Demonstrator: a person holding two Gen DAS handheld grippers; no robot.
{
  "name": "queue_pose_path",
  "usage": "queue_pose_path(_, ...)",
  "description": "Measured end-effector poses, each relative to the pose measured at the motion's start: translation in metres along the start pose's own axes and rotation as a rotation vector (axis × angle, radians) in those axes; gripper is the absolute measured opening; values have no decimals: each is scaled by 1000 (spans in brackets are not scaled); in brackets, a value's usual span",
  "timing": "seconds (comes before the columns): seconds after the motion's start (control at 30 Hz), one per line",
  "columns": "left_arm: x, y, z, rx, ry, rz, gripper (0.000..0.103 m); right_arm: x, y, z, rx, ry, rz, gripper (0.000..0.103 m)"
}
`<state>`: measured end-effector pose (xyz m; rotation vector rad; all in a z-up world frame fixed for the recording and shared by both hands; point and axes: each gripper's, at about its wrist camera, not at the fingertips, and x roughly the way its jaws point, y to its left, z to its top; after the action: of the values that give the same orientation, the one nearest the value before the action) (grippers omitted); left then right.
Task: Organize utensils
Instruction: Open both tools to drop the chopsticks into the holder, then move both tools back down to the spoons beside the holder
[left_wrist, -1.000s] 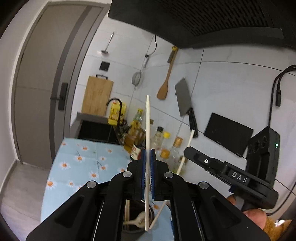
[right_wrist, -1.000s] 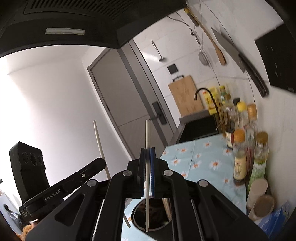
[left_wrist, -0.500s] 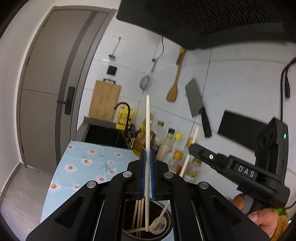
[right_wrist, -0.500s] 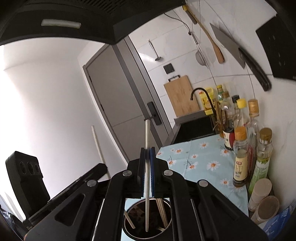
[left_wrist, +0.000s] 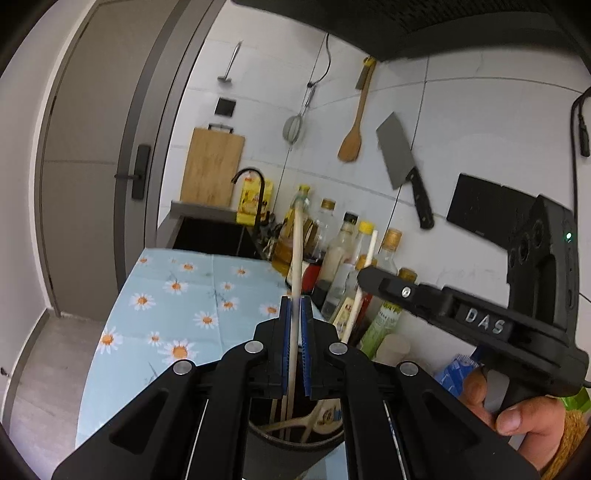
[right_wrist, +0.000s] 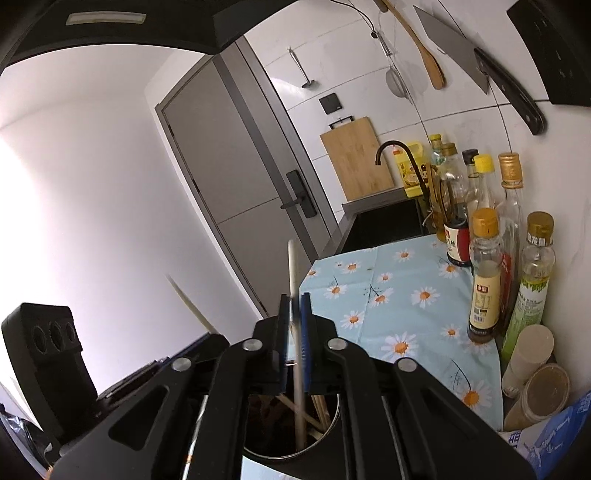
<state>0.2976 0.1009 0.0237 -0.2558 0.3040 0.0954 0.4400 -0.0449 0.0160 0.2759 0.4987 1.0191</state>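
A dark metal utensil holder (left_wrist: 258, 437) stands just below both grippers, with several chopsticks and a pale spoon inside. My left gripper (left_wrist: 294, 306) is shut on a pale chopstick (left_wrist: 297, 251) that stands almost upright, its lower end down in the holder. The right gripper (left_wrist: 364, 275), held by a hand, hangs close on the right with its own chopstick (left_wrist: 369, 254). In the right wrist view, the right gripper (right_wrist: 294, 302) has its jaws opening. Its chopstick (right_wrist: 291, 269) stands loose and blurred between the pads, leaning, with its tip in the holder (right_wrist: 334, 421). The left gripper (right_wrist: 207, 339) shows at lower left.
Sauce and oil bottles (right_wrist: 484, 273) line the tiled wall, with paper cups (right_wrist: 532, 354) and a blue bag (right_wrist: 554, 435) near them. A daisy-print cloth (left_wrist: 177, 295) covers the counter up to a black sink (left_wrist: 210, 236) and faucet. A cleaver (left_wrist: 402, 166) and a wooden spatula (left_wrist: 352, 140) hang above, under the range hood.
Both grippers have sunk toward the holder, and the chopsticks' lower ends have gone into it. The right jaws have parted slightly and their chopstick now leans.
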Motion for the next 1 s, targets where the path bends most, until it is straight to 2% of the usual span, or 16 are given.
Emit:
queue_pose_path(0.07, 0, 2, -2, -12, 12, 2, 6, -1, 0, -1, 7, 0, 5, 20)
queue_pose_path(0.1, 0, 4, -3, -19, 24, 5, 16, -2, 0, -1, 7, -1, 4, 20)
queue_pose_path(0.17, 0, 6, -5, -25, 24, 22, 22, -4, 0, -2, 6, 5, 4, 20)
queue_pose_path(0.53, -12, 2, 2, -23, 31, 12, 22, -26, -16, -4, 81, 6, -5, 21)
queue_pose_path(0.8, -25, -14, 1, -10, 80, -18, 22, -44, -27, -10, 127, 36, 3, 21)
queue_pose_path(0.87, -29, -18, -2, 4, 98, -13, 22, -48, -27, -14, 128, 43, -2, 27)
queue_pose_path(1.0, -38, -20, -13, -19, 144, -16, 22, -56, -26, -24, 140, 69, -11, 29)
